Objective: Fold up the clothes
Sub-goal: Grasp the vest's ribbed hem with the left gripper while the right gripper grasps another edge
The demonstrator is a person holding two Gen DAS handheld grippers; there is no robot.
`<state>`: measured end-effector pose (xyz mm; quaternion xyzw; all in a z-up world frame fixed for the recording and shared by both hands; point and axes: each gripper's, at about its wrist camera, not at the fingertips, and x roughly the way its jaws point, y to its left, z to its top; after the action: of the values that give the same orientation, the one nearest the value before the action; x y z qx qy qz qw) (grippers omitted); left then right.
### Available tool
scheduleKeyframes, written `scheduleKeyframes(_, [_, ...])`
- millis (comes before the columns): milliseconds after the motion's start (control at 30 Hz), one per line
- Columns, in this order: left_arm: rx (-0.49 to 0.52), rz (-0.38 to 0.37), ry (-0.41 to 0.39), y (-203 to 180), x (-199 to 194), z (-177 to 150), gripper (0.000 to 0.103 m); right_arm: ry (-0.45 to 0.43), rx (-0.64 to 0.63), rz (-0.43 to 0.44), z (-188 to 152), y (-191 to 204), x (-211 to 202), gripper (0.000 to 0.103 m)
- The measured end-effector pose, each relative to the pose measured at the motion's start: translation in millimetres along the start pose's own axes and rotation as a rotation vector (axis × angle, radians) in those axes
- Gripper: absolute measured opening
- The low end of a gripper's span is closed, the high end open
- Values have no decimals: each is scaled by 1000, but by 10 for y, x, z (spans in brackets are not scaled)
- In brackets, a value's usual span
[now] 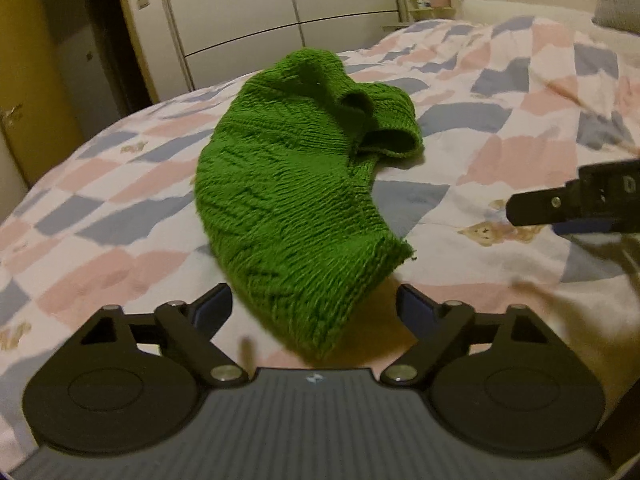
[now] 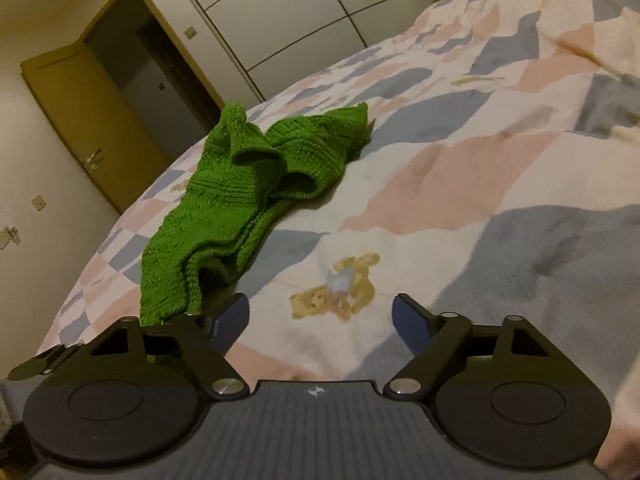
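A: What is the biggest thing here?

B: A bed (image 1: 500,92), covered by a quilt (image 2: 460,168) in pink, blue-grey and white patches with small teddy bear prints. Behind it stand a pale wardrobe (image 1: 248,12) and an open yellow door (image 2: 76,120).

A: Where is the garment?

B: A green knit sweater (image 1: 288,184) lies crumpled on the quilt, in a long curved heap. One open cuff or hem faces the right side. In the left wrist view its near end reaches between the fingers.

A: And the tongs?

B: The left gripper (image 1: 314,304) is spread wide, with the sweater's near edge in the gap, not pinched. The right gripper (image 2: 320,312) is also spread wide, above bare quilt and a teddy bear print (image 2: 336,292), just right of the sweater, holding nothing.
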<state>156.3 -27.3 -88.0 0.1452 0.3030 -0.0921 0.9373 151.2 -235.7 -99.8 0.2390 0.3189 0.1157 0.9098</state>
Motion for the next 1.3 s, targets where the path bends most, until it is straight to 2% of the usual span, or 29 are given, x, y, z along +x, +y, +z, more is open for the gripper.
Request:
scheduleKeyframes(33, [15,4,-2,-14,49,12,64,7,-1,2,13,0,41,61])
scheduleKeyframes(100, [3,12,-11,7,57,-26,47,23,-1,14,36,1,126,51])
scheduleKeyframes(133, [-19,1,-23,57,39,-26,45,27,-3,18,46,6,159,50])
scheduleKeyframes(233, [-131,-49,-54,283,-46,-2,21,30,-19,25,69,55,222,50])
scheduleKeyframes(300, [-217,-77,-77,477,-111,19,14,31,-34,29,81,102,251,49])
scheduleKeyframes(367, [-336,-90,-109,763,-188,23,12,29,-60,27,97,160,279,43])
scheduleKeyframes(433, [-507,-97,-131,1167,-251,-27,12,27,-96,22,120,220,310,31])
scheduleKeyframes(467, [-542,-96,-127,1256,-230,-47,12,25,-111,15,133,240,332,22])
scheduleKeyframes(500, [-550,-94,-119,1288,-189,-59,12,25,-114,8,150,243,357,20])
scheduleKeyframes(667, [-590,-85,-78,1448,15,-118,16,25,-120,-26,248,223,553,21])
scheduleKeyframes(767, [-614,-80,-53,1544,138,-153,38,13,-132,-68,338,199,722,27])
scheduleKeyframes(833, [-630,-76,-36,1608,219,-176,39,5,-143,-84,411,194,832,30])
scheduleKeyframes(933, [-654,-70,-11,1704,341,-211,31,-4,-183,-116,506,208,993,34])
scheduleKeyframes(967, [-662,-68,-3,1736,382,-223,19,-7,-197,-126,526,213,1042,37])
scheduleKeyframes(1000, [-670,-66,6,1768,423,-235,15,-11,-210,-136,548,217,1097,37])
scheduleKeyframes(1100, [-688,-69,-2,1870,400,-244,12,-24,-227,-162,612,205,1272,37])
scheduleKeyframes(1233, [-688,-72,2,1877,392,-266,10,-50,-176,-140,698,120,1429,37])
scheduleKeyframes(1267, [-681,-65,4,1863,388,-259,10,-52,-170,-135,712,111,1456,35])
scheduleKeyframes(1300, [-673,-58,6,1848,382,-250,10,-52,-168,-133,723,106,1481,18])
